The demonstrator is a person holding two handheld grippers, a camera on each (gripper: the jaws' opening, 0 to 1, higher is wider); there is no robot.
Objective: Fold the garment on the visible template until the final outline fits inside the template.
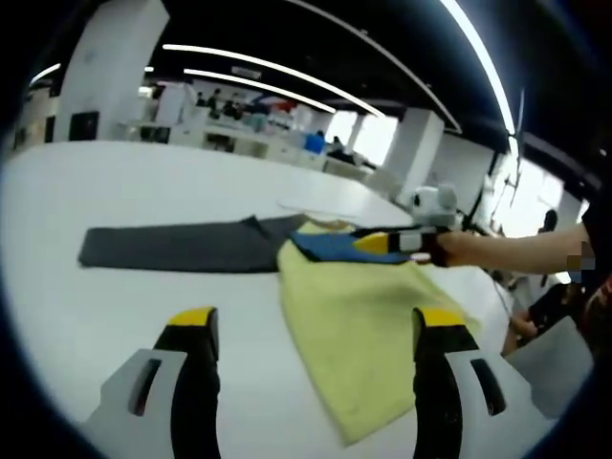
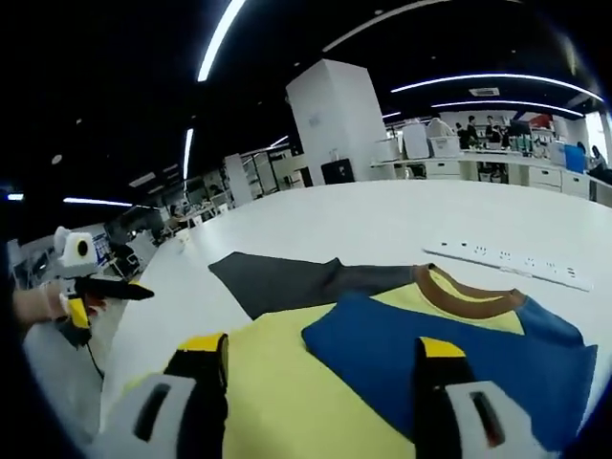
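mid-fold: my left tool [image 1: 311, 330] hangs released above the garment [image 1: 368, 330]; right tool [image 2: 320, 359] also released. next, i grasp an edge.

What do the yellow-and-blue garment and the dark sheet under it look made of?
Garment: soft matte knit, probably cotton jersey; it drapes limply and has a ribbed brown collar. Dark sheet: thin, flat, matte grey, maybe felt or fabric; the weave is too blurred to tell.
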